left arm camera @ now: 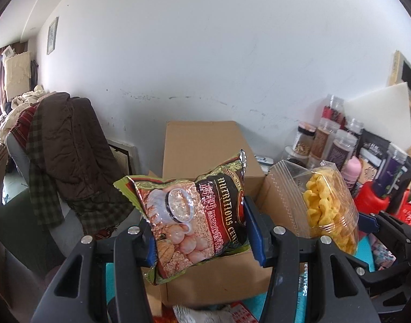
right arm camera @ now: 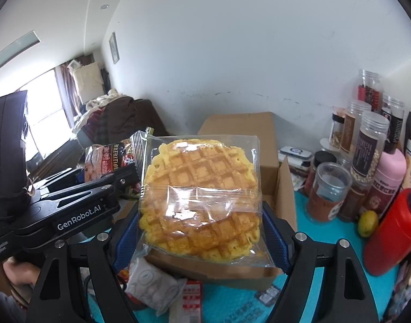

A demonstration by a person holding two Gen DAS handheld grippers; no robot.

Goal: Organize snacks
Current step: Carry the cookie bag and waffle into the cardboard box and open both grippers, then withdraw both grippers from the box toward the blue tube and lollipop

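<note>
My left gripper is squeezing a shiny cereal bag, with one blue pad on each side of it. The bag says "Nutritious Cereal" and has a picture of a cup on it. I hold it up in the air, just over the open cardboard box. My right gripper is squeezing a clear bag with a big yellow waffle inside. That bag is up in the air too, in front of the same box. In the left view I can see the waffle bag from its side, just right of the cereal bag. In the right view the cereal bag peeks out behind the waffle, on the left. The box sits on a blue table top. To the right of the box stand lots of clear jars, a pink bottle, a red bottle and a little yellow-green fruit. More small snack packets lie on the table near me. Far off on the left a brown coat hangs over a chair.
</note>
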